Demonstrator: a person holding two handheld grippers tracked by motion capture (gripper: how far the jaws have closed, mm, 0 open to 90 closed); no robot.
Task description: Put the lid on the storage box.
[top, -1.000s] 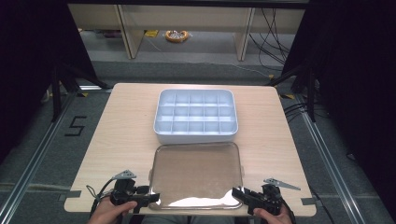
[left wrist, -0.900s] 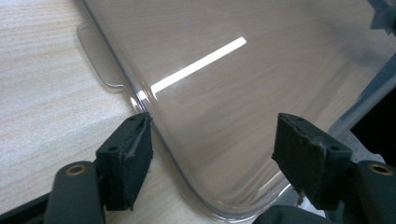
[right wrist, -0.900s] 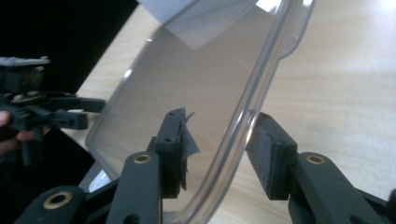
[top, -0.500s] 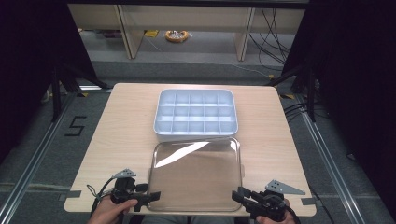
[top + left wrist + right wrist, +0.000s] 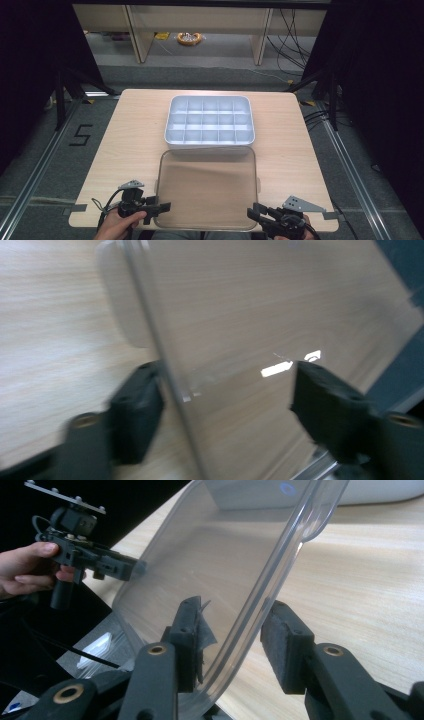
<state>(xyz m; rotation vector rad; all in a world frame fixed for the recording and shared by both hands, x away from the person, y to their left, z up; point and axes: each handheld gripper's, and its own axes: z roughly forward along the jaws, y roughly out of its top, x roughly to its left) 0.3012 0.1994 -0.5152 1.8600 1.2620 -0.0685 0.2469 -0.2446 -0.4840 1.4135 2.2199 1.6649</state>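
A clear plastic lid (image 5: 207,190) lies at the table's near edge, just in front of a white compartment tray (image 5: 210,144). My left gripper (image 5: 159,210) is at the lid's near left corner. In the left gripper view its jaws (image 5: 227,405) stand wide open with the lid's edge (image 5: 165,365) running between them, close to the left jaw. My right gripper (image 5: 255,212) is at the near right corner. There the jaws (image 5: 232,640) are shut on the lid's curved rim (image 5: 250,620), and the lid (image 5: 210,545) is tilted up from the wood.
The wooden table (image 5: 135,135) has bare room left and right of the tray and lid. The tray's compartments look empty. A hand (image 5: 25,567) holds the left gripper (image 5: 137,570) across the lid. Dark floor and rails surround the table.
The glare on the lid slid from its near edge to its far edge, then vanished, so its tilt changed. The lid's near edge and both grippers came slightly toward me.
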